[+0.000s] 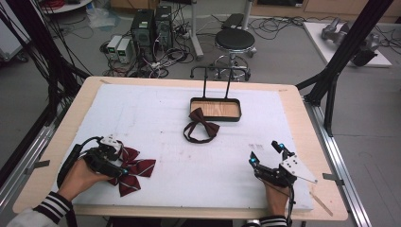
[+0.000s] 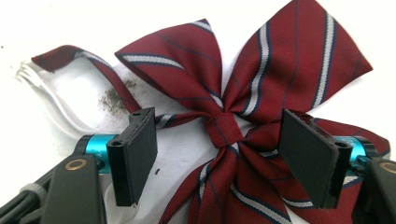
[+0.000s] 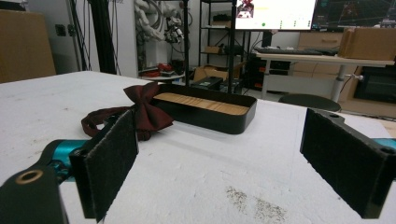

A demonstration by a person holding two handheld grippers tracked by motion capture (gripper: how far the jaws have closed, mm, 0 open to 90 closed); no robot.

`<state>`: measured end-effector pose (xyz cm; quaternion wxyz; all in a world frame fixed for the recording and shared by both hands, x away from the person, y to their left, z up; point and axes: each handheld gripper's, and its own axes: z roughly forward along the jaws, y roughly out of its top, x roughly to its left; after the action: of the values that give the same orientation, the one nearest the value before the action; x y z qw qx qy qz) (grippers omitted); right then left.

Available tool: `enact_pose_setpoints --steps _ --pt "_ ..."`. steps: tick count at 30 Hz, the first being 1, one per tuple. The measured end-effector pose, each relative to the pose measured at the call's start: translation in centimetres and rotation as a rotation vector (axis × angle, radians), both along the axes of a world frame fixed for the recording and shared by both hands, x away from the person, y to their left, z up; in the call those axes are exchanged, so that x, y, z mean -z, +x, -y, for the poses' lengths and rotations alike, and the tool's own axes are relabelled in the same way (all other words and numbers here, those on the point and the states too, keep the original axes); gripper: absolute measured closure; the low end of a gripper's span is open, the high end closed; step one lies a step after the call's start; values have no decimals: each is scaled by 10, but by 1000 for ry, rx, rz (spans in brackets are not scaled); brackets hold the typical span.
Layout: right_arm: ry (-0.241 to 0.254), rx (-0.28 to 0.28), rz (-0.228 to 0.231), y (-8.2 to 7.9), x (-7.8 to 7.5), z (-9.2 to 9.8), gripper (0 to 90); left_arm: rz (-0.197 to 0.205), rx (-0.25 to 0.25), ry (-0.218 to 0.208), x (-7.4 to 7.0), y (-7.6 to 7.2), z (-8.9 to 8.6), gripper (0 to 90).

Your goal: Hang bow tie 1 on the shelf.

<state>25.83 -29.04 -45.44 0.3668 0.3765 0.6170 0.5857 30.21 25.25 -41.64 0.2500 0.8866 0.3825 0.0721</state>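
Observation:
A striped maroon bow tie lies flat on the white pad near the front left. My left gripper hovers low over it, open, its jaws standing either side of the centre knot. A plain dark red bow tie rests with one wing on the rim of a black tray with a wooden floor. My right gripper sits at the front right, open, with nothing between its pads, and points toward the tray.
The black tray carries a tall wire handle at the pad's far middle. The white pad covers most of the wooden table. A stool and computer towers stand beyond the far edge.

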Motion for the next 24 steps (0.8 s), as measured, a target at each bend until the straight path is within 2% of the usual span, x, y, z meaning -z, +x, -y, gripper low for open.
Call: enact_pose_setpoints --steps 4,5,8,9,12,15,16,17,20,24 --pt "-1 -1 2 0 0 0 106 -14 -6 3 3 1 0 340" --pt "-3 -4 -2 0 0 0 106 -19 -9 1 3 1 1 376" --pt "-2 -3 -2 0 0 -1 106 -11 -17 8 2 1 1 442" --pt "-2 -3 -3 0 0 -1 106 -13 -13 -2 1 1 1 484" --pt "-2 -3 -2 0 0 -1 106 -13 -22 -8 1 1 2 512" --pt "-3 -3 -2 0 0 -1 106 -12 -19 -4 1 2 3 617" --pt "-3 -3 -2 0 0 -1 106 -11 -18 -3 1 2 3 617" --pt "-4 -3 -1 0 0 -1 106 -13 -20 4 1 2 4 702" --pt "-4 -3 -2 0 0 -1 106 -23 -21 -6 1 3 2 729" --pt "-3 -3 -2 0 0 -1 106 -6 -20 1 1 2 3 743"
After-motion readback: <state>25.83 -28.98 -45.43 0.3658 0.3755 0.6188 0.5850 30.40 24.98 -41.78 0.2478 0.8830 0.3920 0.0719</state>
